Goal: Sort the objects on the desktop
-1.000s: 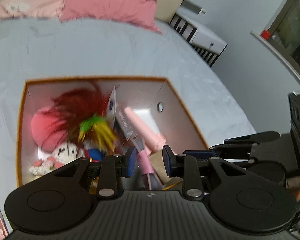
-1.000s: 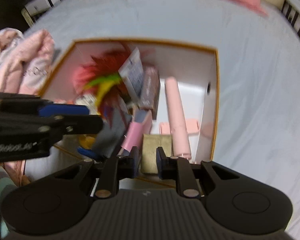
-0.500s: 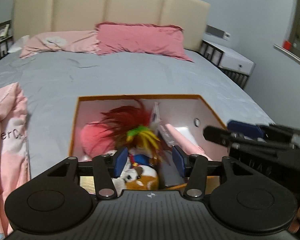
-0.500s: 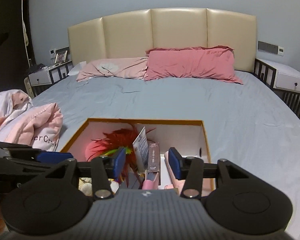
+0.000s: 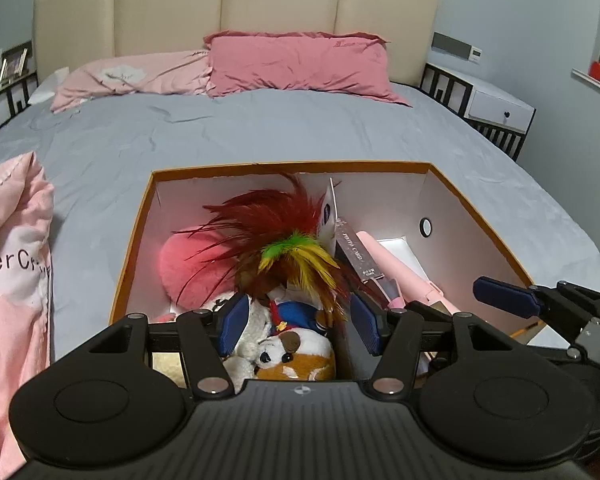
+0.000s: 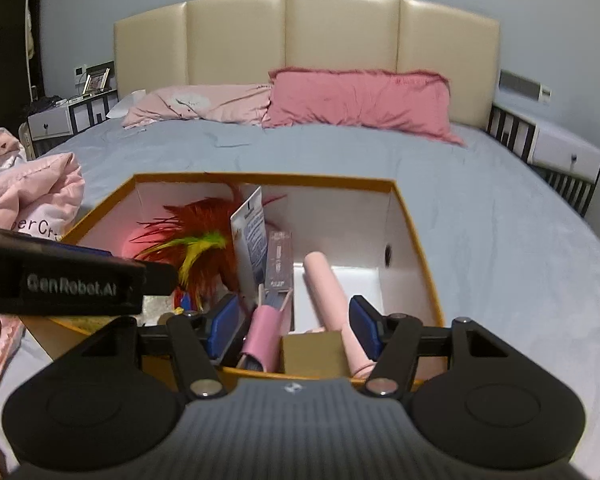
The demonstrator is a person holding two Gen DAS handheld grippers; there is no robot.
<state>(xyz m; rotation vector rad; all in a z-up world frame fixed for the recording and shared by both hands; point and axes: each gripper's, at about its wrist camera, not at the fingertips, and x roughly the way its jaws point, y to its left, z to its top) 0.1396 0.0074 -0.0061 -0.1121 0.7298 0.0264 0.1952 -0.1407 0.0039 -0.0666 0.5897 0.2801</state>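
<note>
The box (image 5: 476, 220) has an orange rim and white walls, the feather toy (image 5: 284, 236) is dark red with green and yellow, the tube (image 6: 328, 292) is pale pink, and the bed sheet (image 5: 260, 132) is grey-blue.

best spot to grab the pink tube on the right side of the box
Probably the upper free end of the pink tube, coming from above with the right claw open across its width. It leans lengthwise along the box wall, and that end stands clear of the clutter.

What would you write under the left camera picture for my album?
An open hand-held gripper hovers over a plush dog and feather toy in an orange-rimmed box on a bed.
</note>
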